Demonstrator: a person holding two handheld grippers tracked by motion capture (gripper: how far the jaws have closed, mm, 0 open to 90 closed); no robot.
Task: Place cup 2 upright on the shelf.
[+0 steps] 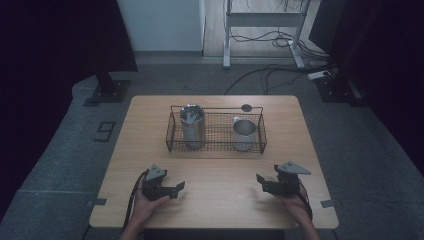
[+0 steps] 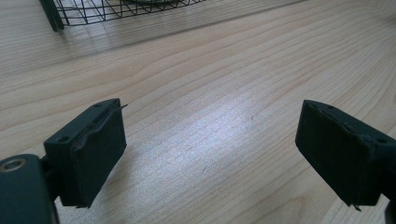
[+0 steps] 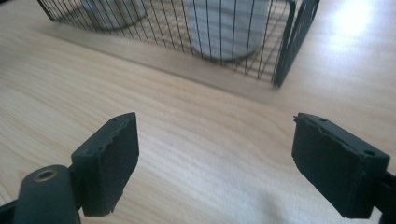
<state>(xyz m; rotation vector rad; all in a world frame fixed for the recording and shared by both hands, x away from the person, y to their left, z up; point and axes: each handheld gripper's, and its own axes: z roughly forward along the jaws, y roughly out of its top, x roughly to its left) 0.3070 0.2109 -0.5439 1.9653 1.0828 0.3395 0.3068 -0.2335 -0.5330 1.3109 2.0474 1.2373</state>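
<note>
Both grippers, left gripper (image 1: pixel 181 187) and right gripper (image 1: pixel 259 179), rest open and empty on the table (image 1: pixel 215 165) before the wire basket (image 1: pixel 216 146). The work looks not yet begun; next, likely a reach into that basket for the steel canister (image 1: pixel 192 126) or mug (image 1: pixel 244 133).

Beyond the right gripper's (image 3: pixel 215 158) black jaws, the black wire-mesh basket (image 3: pixel 285 56) runs off the frame's top, cutting off a pale metal cup (image 3: pixel 224 28); a second vessel (image 3: pixel 112 14) is too cropped to identify.

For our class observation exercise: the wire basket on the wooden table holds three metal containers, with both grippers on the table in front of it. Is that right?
No: the wire basket holds two, a tall canister and a mug, as the high view shows.
</note>
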